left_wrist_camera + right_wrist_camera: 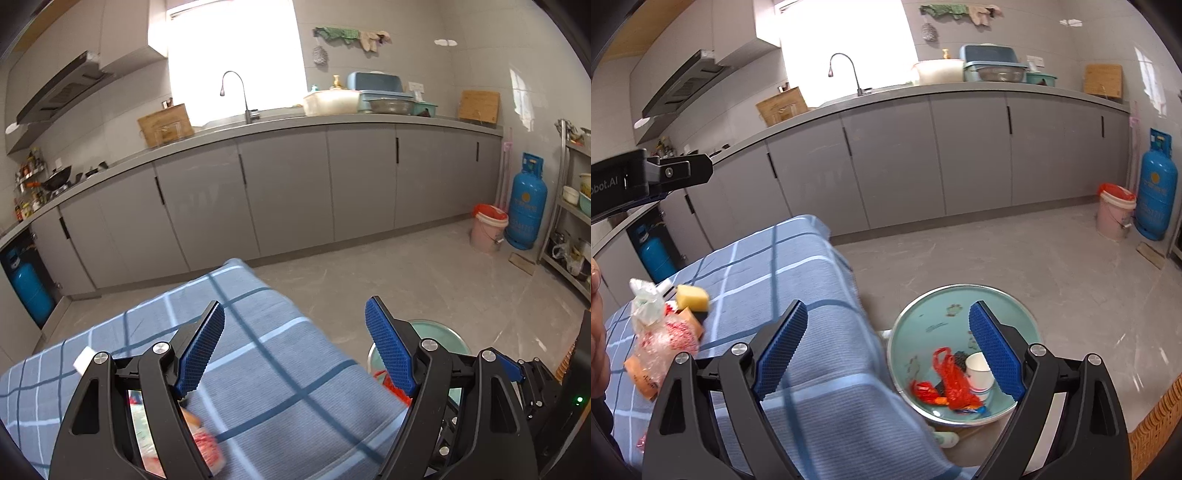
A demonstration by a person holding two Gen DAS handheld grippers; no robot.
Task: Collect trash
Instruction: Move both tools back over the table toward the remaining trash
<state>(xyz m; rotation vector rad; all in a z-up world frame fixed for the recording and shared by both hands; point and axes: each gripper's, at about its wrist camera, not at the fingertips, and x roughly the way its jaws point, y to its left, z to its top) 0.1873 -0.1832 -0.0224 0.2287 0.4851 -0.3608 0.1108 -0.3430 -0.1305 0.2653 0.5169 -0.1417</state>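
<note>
A table draped in a blue checked cloth holds trash at its left end: a clear plastic bag, a yellow sponge and an orange wrapper. On the floor to the right stands a teal basin holding a red plastic bag, a white paper cup and small wrappers. My right gripper hangs open over the table's edge and the basin, with nothing between its fingers. My left gripper is open above the cloth, also with nothing in it. Red-and-white trash shows under its left finger.
Grey kitchen cabinets and a counter with a sink run along the back. A pink bucket and a blue gas cylinder stand at the right, near a metal shelf. Bare grey floor lies beyond the basin.
</note>
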